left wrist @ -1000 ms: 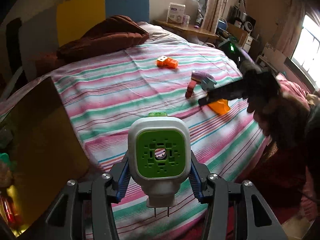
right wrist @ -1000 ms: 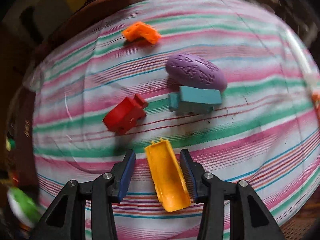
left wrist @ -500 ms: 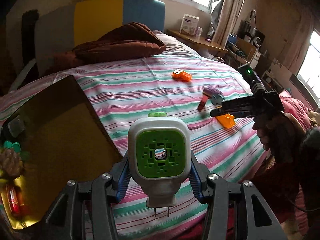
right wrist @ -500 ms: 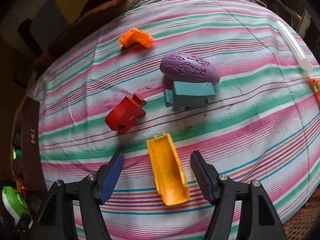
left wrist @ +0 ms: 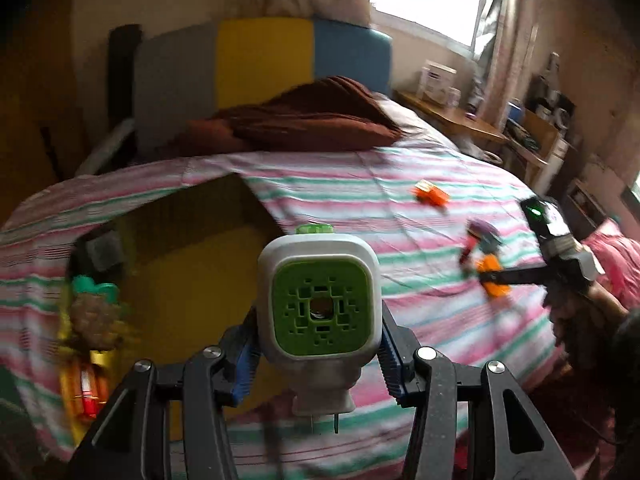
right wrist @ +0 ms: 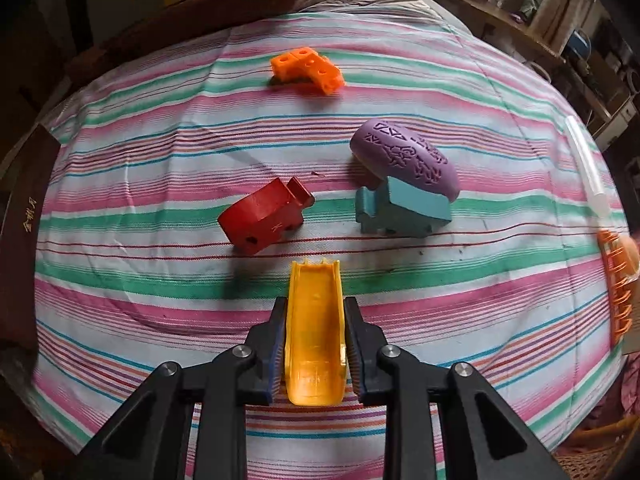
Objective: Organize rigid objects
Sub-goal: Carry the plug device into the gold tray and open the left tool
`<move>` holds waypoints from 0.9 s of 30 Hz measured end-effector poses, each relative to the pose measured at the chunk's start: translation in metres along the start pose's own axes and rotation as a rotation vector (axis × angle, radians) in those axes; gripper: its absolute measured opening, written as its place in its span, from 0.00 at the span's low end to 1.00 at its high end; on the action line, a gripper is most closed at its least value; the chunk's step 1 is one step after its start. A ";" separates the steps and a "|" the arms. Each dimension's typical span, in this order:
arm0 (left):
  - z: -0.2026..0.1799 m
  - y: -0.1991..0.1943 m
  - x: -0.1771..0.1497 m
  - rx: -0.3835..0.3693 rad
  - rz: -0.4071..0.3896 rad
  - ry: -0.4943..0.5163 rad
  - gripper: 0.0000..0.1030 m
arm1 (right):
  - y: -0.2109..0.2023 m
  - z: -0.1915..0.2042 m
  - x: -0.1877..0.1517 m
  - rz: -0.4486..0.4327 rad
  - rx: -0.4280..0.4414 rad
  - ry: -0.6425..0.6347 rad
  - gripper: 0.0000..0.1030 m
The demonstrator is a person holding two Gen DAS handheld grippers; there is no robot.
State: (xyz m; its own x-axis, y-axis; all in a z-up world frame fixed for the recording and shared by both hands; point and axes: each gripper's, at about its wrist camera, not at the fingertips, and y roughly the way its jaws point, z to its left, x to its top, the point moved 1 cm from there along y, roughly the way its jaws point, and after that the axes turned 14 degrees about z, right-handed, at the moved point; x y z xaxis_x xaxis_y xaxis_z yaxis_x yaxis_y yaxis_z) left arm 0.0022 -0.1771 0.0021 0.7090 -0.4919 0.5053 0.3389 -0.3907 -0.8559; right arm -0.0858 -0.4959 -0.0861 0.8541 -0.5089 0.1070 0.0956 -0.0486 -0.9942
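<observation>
My left gripper (left wrist: 318,354) is shut on a white toy block with a green perforated face (left wrist: 320,308), held above the striped bed near an open cardboard box (left wrist: 192,264) that holds several toys. My right gripper (right wrist: 315,334) points down at the bed and is shut on a yellow trough-shaped toy piece (right wrist: 315,332), its pads pressing both long sides. Beyond it lie a red block (right wrist: 264,216), a teal block (right wrist: 400,210), a purple oval piece (right wrist: 404,158) leaning on the teal one, and an orange block (right wrist: 308,70). The right gripper (left wrist: 494,278) also shows in the left wrist view.
A brown blanket (left wrist: 312,124) lies at the head of the bed against a grey, yellow and blue headboard (left wrist: 264,60). An orange comb-like thing (right wrist: 620,280) and a clear tube (right wrist: 588,164) lie at the right bed edge. Shelves and a desk stand past the bed.
My right gripper spread wider, then closed on the yellow piece, which now lies straight between its pads. My left gripper moved up and left with the green-faced block, bringing the box more into view.
</observation>
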 end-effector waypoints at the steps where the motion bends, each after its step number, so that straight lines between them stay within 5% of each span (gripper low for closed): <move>1: 0.004 -0.001 0.000 0.015 -0.003 -0.010 0.50 | 0.000 -0.006 0.003 0.000 0.004 0.001 0.27; 9: 0.041 -0.006 -0.009 0.137 -0.009 -0.088 0.50 | 0.002 0.003 0.001 -0.017 -0.056 -0.043 0.27; 17: 0.070 -0.009 -0.022 0.171 0.003 -0.148 0.50 | -0.007 0.007 -0.006 -0.026 -0.073 -0.054 0.27; 27: 0.144 -0.018 -0.048 0.055 0.027 -0.351 0.50 | -0.006 0.018 -0.010 -0.040 -0.106 -0.082 0.25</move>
State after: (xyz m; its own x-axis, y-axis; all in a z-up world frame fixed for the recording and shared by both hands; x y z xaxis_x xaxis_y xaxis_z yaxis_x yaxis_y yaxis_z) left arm 0.0512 -0.0345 -0.0228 0.8842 -0.2006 0.4218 0.3431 -0.3338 -0.8780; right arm -0.0859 -0.4746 -0.0810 0.8900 -0.4331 0.1424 0.0797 -0.1598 -0.9839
